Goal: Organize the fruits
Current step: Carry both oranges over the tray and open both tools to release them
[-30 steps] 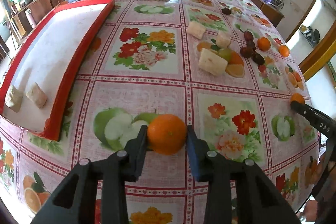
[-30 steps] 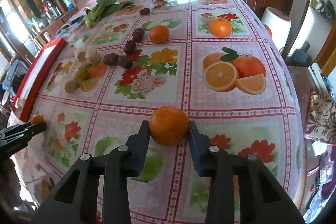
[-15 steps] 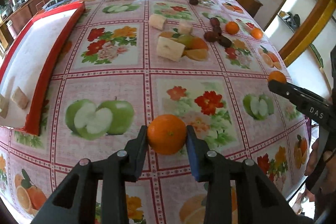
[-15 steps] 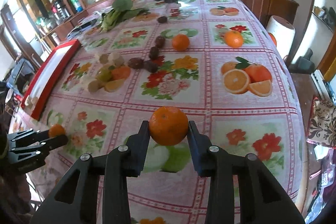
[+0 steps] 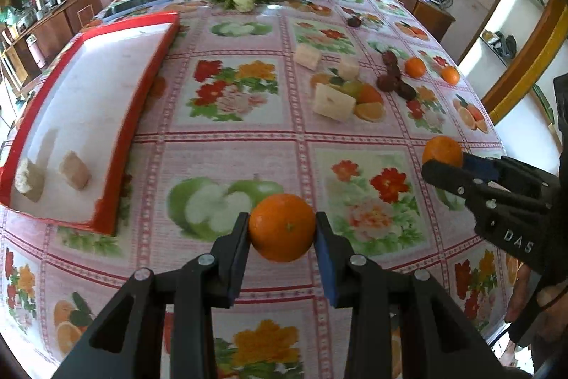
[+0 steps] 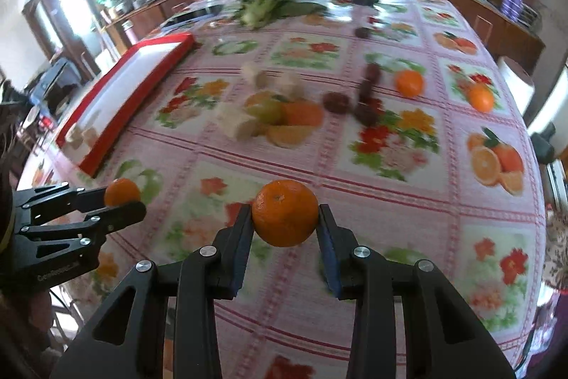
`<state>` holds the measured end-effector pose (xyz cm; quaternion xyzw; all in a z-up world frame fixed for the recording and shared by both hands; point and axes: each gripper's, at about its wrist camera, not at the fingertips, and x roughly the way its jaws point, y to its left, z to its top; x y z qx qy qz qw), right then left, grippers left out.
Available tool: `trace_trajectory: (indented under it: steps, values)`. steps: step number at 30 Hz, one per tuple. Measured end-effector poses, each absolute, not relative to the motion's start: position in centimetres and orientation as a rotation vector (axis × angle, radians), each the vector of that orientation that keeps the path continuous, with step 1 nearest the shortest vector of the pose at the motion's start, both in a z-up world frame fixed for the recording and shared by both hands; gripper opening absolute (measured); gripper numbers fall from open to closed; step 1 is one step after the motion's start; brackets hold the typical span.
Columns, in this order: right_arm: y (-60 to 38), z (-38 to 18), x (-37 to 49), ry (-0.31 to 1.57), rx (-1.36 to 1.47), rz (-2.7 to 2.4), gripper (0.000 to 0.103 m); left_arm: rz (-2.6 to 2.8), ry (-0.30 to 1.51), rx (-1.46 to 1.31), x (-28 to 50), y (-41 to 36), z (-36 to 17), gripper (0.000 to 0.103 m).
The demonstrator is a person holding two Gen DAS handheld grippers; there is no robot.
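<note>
Left orange point(image 5: 282, 227) clamped between left gripper point(image 5: 280, 233) fingers; right orange point(image 6: 285, 212) clamped in right gripper point(image 6: 285, 226). Since a second ago both lifted higher off the tablecloth point(image 5: 234, 158), swinging toward the red tray point(image 5: 117, 162) ahead-left of the fingers. Judged: carrying, drop-off next.

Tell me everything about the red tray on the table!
The red tray is a long, shallow rectangle with a raised, glossy red rim and a flat white floor. It lies flat on the flowery tablecloth along the table's left side. Two pale, blocky chunks sit in its near corner; the rest of the floor looks bare. Neither gripper touches it.
</note>
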<state>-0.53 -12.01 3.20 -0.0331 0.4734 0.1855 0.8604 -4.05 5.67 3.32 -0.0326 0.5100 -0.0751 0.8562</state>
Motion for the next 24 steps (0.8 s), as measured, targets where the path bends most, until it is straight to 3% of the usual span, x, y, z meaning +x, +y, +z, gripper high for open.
trace_trajectory:
  steps: [24]
  values:
    - [4.3,6.3,2.2,0.935,-0.211,0.670,0.035,0.035,0.984,-0.194,-1.9,19.1,6.6,0.038]
